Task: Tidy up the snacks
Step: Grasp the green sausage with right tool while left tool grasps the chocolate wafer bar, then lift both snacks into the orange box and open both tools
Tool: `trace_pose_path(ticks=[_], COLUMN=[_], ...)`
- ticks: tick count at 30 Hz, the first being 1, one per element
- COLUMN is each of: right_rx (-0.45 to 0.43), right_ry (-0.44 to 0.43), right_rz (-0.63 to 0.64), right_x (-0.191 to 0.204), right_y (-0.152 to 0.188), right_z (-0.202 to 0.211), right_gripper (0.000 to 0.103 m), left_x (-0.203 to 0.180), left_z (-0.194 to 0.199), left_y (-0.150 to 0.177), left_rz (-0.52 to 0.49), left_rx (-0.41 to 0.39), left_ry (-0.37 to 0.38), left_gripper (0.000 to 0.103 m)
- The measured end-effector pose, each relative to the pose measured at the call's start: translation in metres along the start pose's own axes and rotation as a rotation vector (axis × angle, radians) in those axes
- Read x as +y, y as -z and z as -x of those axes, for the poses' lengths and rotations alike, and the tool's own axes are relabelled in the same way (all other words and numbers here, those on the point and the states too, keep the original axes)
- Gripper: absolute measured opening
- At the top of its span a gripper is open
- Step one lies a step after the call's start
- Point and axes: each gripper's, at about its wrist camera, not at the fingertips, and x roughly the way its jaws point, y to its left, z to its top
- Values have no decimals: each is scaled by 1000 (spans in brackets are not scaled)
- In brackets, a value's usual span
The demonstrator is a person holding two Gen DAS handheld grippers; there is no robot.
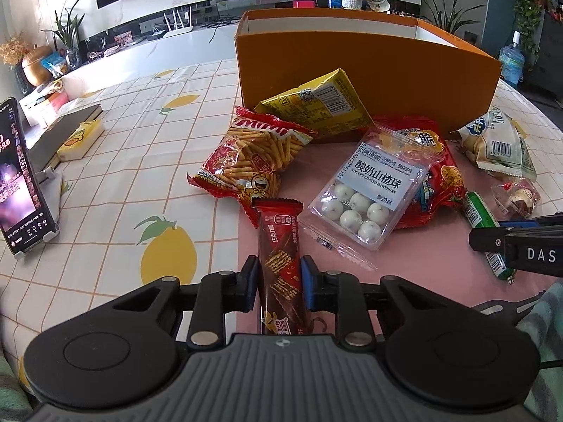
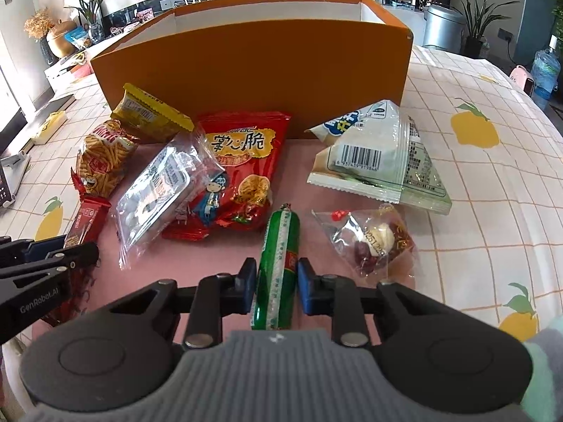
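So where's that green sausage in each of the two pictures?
Left wrist view: the green sausage lies at the far right, partly hidden behind the right gripper.
Right wrist view: it sits bottom centre, lengthwise between the right gripper's blue pads.
Shared landmark: the orange box stands behind the snacks in both.

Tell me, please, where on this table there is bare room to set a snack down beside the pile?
Bare cloth lies left of the shrimp stick bag, stretching toward the phone stand, and right of the white bag. A pink strip lies bare between the yogurt hawthorn pack and the left gripper. In front of the orange box the packets crowd and overlap.
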Motion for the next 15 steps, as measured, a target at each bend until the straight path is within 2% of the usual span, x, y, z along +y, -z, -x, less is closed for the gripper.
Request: trace_pose_path(ticks=[7, 15], right_rx=[-21, -88], right_ry=[-58, -157], right_rz=[-13, -5], right_x=[-5, -5], right_y=[5, 1], right_z=[19, 55], right_gripper=[21, 21], left_x=[-4, -14], left_z=[27, 64], left_y=[-5, -33], left_rz=[26, 82], left_rx=[-25, -69], left_ry=[29, 124], left_gripper=[28, 28])
